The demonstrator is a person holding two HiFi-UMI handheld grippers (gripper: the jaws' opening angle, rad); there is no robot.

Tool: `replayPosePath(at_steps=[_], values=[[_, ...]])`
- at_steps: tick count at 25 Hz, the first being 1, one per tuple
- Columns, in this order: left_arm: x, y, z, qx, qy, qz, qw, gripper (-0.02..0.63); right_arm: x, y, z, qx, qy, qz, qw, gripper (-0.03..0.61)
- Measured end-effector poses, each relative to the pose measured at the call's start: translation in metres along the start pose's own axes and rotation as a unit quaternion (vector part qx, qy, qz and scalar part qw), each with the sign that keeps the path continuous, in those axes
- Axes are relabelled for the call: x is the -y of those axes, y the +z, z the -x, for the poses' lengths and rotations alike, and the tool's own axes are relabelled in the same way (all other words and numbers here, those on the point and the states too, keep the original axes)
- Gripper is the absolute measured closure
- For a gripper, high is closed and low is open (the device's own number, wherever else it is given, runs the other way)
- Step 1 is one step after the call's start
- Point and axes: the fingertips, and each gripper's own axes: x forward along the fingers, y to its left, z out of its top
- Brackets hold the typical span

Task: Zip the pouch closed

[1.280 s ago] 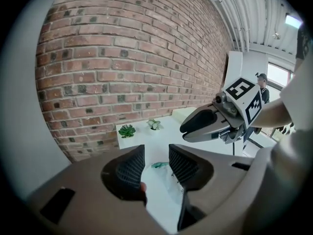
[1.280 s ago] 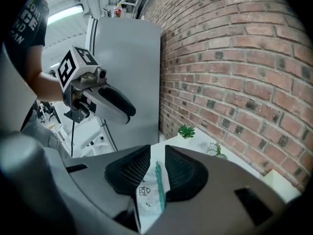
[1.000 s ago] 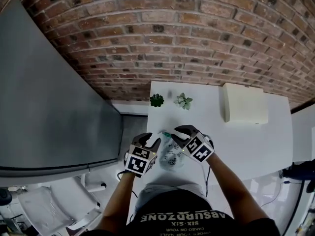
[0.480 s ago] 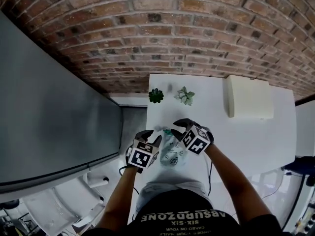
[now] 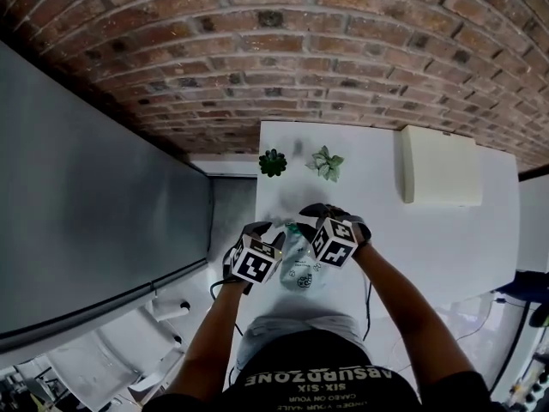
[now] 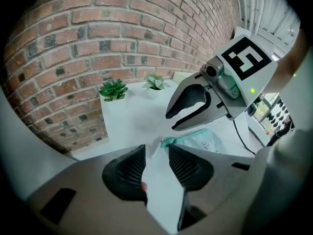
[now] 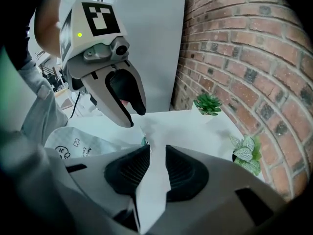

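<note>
Closing in on the clear plastic pouch with its printed doodles and teal zip strip, I judged the job barely started: nothing was gripped yet. The pouch lay flat at the near edge of the white counter, right between my two tools.

The left gripper had its fingers spread, a narrow gap between the ribbed pads. In the left gripper view only bare counter showed in that gap, with the pouch's teal corner just beyond the tips. The right gripper was likewise parted in its own view, holding nothing, with the pouch low to one side and a sliver of teal just beside one pad.

How far the zip was already run I couldn't tell; the strip was too small and partly covered. What was left, as I read it: pin the fabric with one tool, catch the pull with the other, and draw it across.

Compared with a second before, both grippers had drawn closer together and edged forward over the pouch's far end. The pouch looked unmoved.
</note>
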Motion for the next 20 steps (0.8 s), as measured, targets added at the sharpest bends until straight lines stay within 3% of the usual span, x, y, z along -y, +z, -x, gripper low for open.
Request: replayPosePath(at_steps=[13,20], values=[[0.001,-0.014,-0.031,-0.06,-0.018,-0.033,0.9975,0.479,-0.009,-0.013,-0.026,-0.044,0.02,0.068,0.997,0.485],[0.003,-0.017,-0.037,-0.075,-0.021,-0.044,0.996,0.545,-0.012,-0.013,-0.03,-0.047,0.037,0.097,0.993,0.485]])
